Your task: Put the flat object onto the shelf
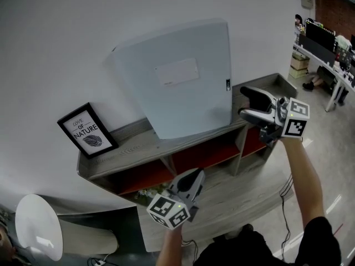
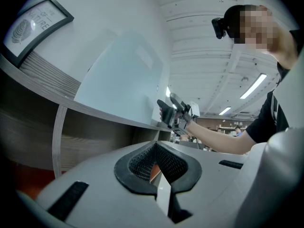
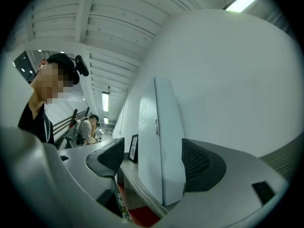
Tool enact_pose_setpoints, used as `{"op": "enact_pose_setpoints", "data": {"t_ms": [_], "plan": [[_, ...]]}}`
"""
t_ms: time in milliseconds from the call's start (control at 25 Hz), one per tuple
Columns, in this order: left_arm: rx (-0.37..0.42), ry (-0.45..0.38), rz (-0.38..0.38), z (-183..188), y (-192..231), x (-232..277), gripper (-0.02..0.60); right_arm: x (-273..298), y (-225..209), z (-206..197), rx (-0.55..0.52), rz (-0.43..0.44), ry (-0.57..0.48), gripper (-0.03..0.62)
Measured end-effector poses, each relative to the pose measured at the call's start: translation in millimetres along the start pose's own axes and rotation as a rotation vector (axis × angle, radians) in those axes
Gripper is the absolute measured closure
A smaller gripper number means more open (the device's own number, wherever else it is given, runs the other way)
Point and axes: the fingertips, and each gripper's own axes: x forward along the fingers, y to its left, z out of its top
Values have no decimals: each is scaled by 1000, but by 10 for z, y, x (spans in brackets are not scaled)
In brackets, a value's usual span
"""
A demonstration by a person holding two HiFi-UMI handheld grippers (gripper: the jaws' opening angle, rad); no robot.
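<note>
The flat white panel (image 1: 177, 76) leaning on the wall fills the centre of the shelf (image 1: 138, 143) top, the picture frame (image 1: 87, 130) blocks its left end and the right hand-held gripper (image 1: 244, 103) crowds its right end, leaving a bare strip between frame and panel.

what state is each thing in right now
flat panel: standing upright on the shelf top
framed picture: upright on the shelf top
right hand-held gripper: open, jaws either side of the panel's edge
left hand-held gripper: shut, empty
</note>
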Motion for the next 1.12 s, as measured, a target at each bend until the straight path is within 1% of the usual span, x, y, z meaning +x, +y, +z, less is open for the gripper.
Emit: {"op": "enact_pose_setpoints", "data": {"t_ms": [160, 360, 680, 1120], "plan": [[-9, -5, 1, -27, -5, -33, 569, -74, 182, -106, -17, -49, -3, 261], [-22, -8, 17, -70, 17, -85, 569, -161, 500, -281, -12, -75, -6, 261], [3, -6, 47, -149, 9, -183, 569, -275, 909, -814, -72, -152, 87, 261], [9, -3, 90, -307, -13, -337, 569, -382, 1271, -1459, -20, -238, 143, 263]]}}
